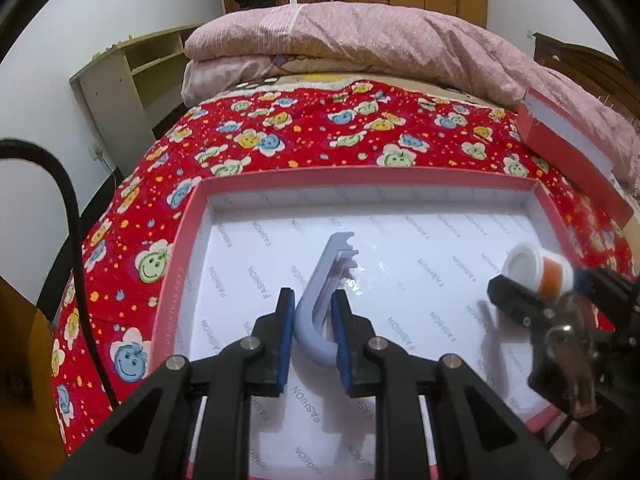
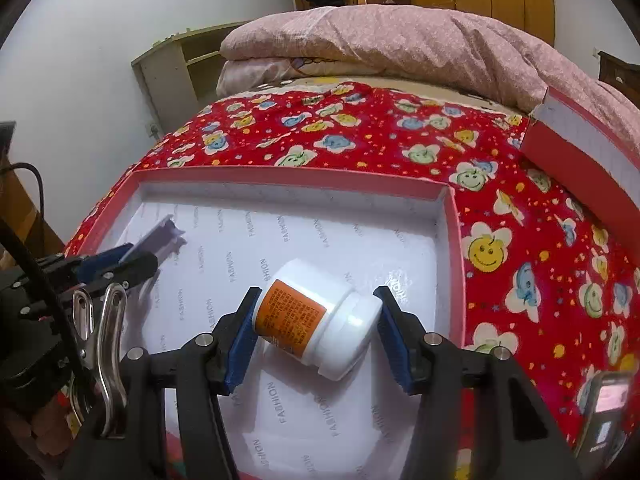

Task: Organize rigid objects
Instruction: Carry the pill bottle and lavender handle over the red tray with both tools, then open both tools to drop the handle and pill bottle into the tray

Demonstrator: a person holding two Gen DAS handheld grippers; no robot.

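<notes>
My left gripper (image 1: 313,300) is shut on a lavender plastic hook (image 1: 326,280), held over the open red box (image 1: 176,264) lined with white paper. The hook's notched end points away from me. My right gripper (image 2: 318,294) is shut on a white bottle with an orange label (image 2: 316,316), held sideways over the right part of the same box (image 2: 456,240). In the left wrist view the bottle (image 1: 536,270) and right gripper show at the right edge. In the right wrist view the hook (image 2: 156,236) and left gripper show at the left.
The box lies on a bed with a red smiley-flower cover (image 1: 304,128). The box lid (image 1: 572,148) leans at the right, also seen in the right wrist view (image 2: 584,140). A pink folded quilt (image 1: 360,40) lies at the back. A dark device (image 2: 604,408) lies at lower right.
</notes>
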